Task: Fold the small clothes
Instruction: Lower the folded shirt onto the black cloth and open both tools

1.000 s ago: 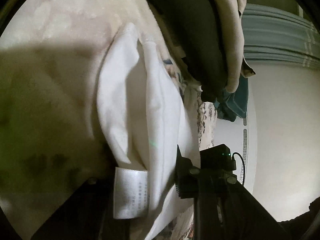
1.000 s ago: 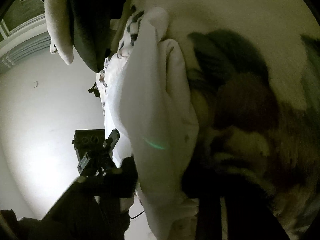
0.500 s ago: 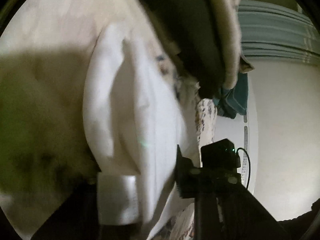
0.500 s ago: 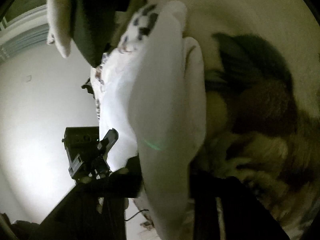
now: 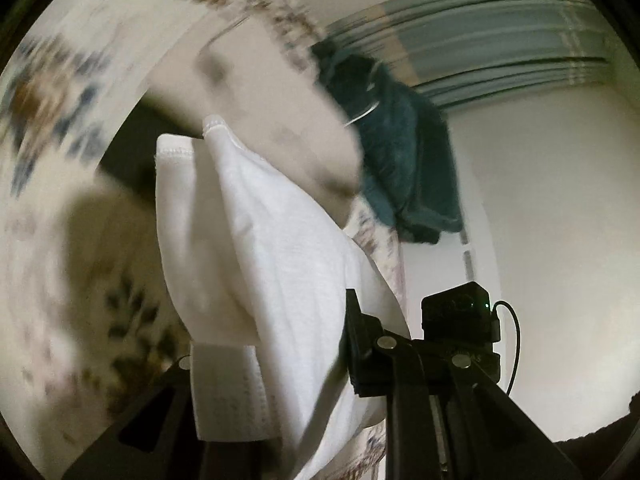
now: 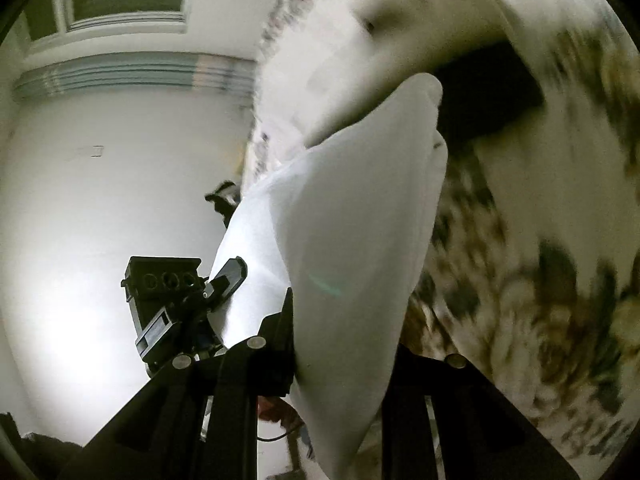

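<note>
Both grippers are pinching the same white garment [image 5: 276, 280]: the left gripper [image 5: 272, 384] clamps the end with the care label [image 5: 230, 394], the right gripper [image 6: 344, 360] clamps the opposite end, and the other tool shows just beside the cloth in each wrist view. The garment hangs in the air between them, above the floral bedspread [image 6: 540, 280], its long axis running gripper to gripper, so neither is nearer. My read: the next fold needs both ends lowered together onto the bedspread, away from the teal clothing [image 5: 404, 168].
</note>
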The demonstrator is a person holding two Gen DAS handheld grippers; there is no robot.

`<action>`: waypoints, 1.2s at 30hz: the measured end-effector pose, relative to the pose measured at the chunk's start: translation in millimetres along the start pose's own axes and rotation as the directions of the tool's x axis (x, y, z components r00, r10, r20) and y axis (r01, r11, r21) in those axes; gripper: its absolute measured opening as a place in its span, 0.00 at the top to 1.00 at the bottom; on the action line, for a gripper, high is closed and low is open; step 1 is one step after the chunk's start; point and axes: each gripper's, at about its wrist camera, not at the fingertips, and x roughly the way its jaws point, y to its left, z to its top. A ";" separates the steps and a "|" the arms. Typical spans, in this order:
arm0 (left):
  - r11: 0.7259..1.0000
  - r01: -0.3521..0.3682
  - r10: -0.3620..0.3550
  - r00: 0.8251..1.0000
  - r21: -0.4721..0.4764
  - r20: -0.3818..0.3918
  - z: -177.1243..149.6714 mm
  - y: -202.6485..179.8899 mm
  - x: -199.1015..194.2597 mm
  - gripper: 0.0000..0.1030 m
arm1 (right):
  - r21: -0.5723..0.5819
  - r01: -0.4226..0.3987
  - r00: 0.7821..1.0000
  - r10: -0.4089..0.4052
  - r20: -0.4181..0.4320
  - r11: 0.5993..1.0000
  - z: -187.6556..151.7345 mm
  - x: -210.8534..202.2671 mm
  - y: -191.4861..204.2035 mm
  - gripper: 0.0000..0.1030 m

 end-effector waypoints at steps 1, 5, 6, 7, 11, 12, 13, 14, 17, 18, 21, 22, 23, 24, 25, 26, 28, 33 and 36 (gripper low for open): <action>1.000 0.005 -0.005 1.000 0.011 0.009 17.8 -10.8 0.5 0.85 | -0.017 0.002 1.000 -0.002 0.019 1.000 14.7 -6.6 14.0 0.81; 0.998 0.024 -0.026 0.999 0.058 0.039 92.0 -41.9 13.9 0.85 | -0.074 0.019 0.996 -0.012 0.094 0.997 86.3 -20.2 57.4 0.81; 0.998 0.020 -0.023 0.999 0.064 0.047 110.3 -44.8 19.9 0.85 | -0.081 0.019 0.995 -0.011 0.102 0.997 99.4 -21.5 60.8 0.81; 0.997 0.021 -0.024 0.999 0.074 0.049 130.0 -45.9 29.4 0.84 | -0.090 0.028 0.993 -0.017 0.117 0.996 124.2 -19.1 66.2 0.81; 0.995 -0.021 0.018 0.999 0.093 0.033 180.9 -22.6 72.6 0.82 | -0.088 0.068 0.989 -0.055 0.134 0.994 191.9 6.1 58.3 0.81; 0.995 -0.043 0.041 0.999 0.090 0.019 188.9 -12.1 85.5 0.82 | -0.080 0.078 0.990 -0.067 0.126 0.994 204.0 11.5 50.1 0.81; 0.995 -0.060 0.060 0.998 0.084 0.004 189.8 -0.3 94.0 0.82 | -0.071 0.096 0.990 -0.088 0.113 0.993 211.1 18.2 38.9 0.81; 0.993 -0.093 0.095 0.995 0.071 -0.024 191.3 16.3 107.0 0.81 | -0.062 0.116 0.990 -0.110 0.092 0.991 217.6 24.8 25.2 0.81; 0.985 -0.169 0.173 0.980 0.046 -0.095 184.9 42.0 126.4 0.80 | -0.054 0.169 0.985 -0.167 0.035 0.984 229.6 49.7 -3.0 0.81; 0.984 -0.173 0.177 0.979 0.045 -0.100 181.4 45.3 126.0 0.80 | -0.058 0.177 0.984 -0.176 0.026 0.982 229.3 52.9 -8.7 0.81; 0.969 -0.235 0.242 0.967 0.078 -0.085 171.6 41.2 113.4 0.69 | -0.066 0.180 0.984 -0.180 0.014 0.981 225.9 55.0 -13.9 0.80; 0.955 -0.280 0.287 0.955 0.094 -0.073 171.3 36.2 107.9 0.59 | -0.074 0.201 0.980 -0.200 0.016 0.977 225.4 54.1 -11.8 0.79; 0.937 -0.331 0.338 0.940 0.111 -0.051 169.1 31.3 100.2 0.55 | -0.087 0.234 0.972 -0.233 0.022 0.968 223.5 53.3 -7.9 0.76; 0.922 -0.368 0.374 0.927 0.124 -0.033 167.0 26.6 93.3 0.53 | -0.108 0.276 0.961 -0.275 0.028 0.955 220.5 53.5 -3.5 0.68; 0.898 -0.419 0.422 0.906 0.137 0.004 164.0 21.5 83.6 0.49 | -0.130 0.332 0.943 -0.329 0.040 0.934 217.1 52.9 1.9 0.64; 0.880 -0.453 0.453 0.891 0.144 0.032 163.0 18.7 78.5 0.49 | -0.149 0.391 0.920 -0.387 0.057 0.908 211.4 52.5 6.3 0.56; 0.814 -0.556 0.543 0.831 0.165 0.123 155.3 8.0 62.5 0.48 | -0.176 0.501 0.866 -0.492 0.094 0.848 205.4 51.1 10.9 0.43; 0.667 -0.721 0.682 0.693 0.190 0.236 133.0 -12.5 49.8 0.00 | -0.180 0.775 0.632 -0.749 0.201 0.605 172.4 38.4 38.1 0.07; 0.579 -0.788 0.744 0.616 0.209 0.259 113.3 -29.0 48.3 0.00 | -0.160 0.835 0.550 -0.803 0.229 0.526 148.7 27.2 52.2 0.00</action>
